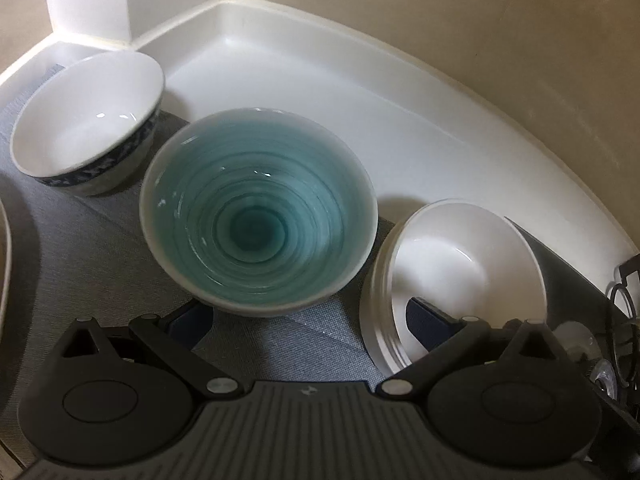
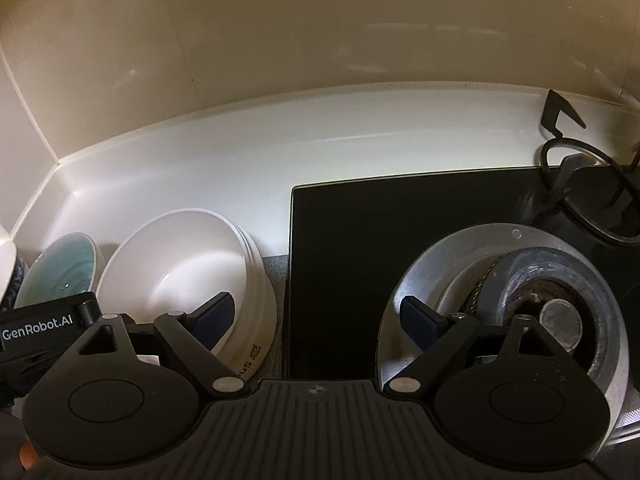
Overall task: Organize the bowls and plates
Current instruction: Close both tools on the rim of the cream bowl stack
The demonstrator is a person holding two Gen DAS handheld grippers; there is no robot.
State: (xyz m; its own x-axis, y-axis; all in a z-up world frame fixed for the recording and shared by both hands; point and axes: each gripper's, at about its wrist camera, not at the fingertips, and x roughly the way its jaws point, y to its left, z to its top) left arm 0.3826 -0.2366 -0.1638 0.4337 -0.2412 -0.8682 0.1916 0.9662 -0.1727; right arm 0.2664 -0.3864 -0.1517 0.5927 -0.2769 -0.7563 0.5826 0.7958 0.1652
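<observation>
Left gripper [image 1: 308, 322]: jaws spread wide, nothing between them; one blue pad sits under the teal bowl's near rim, the other in front of the white stack.
Right gripper [image 2: 318, 318]: jaws spread wide and empty, one pad over the white stack, the other over the burner ring.
Teal bowl [image 1: 258, 210]: upright on the grey mat [image 1: 80, 248], between the other dishes, apart from both.
Blue-banded bowl [image 1: 86, 120]: upright at the mat's far left corner, close to the white upstand.
White stack [image 2: 188, 272]: nested dishes tilted on their sides, just beside the black hob edge [image 2: 360, 260].
Open room: bare white counter [image 1: 320, 92] behind the bowls, bounded by beige walls.
Obstacles: steel burner ring [image 2: 500, 280] and black pan support [image 2: 580, 184] at right.
</observation>
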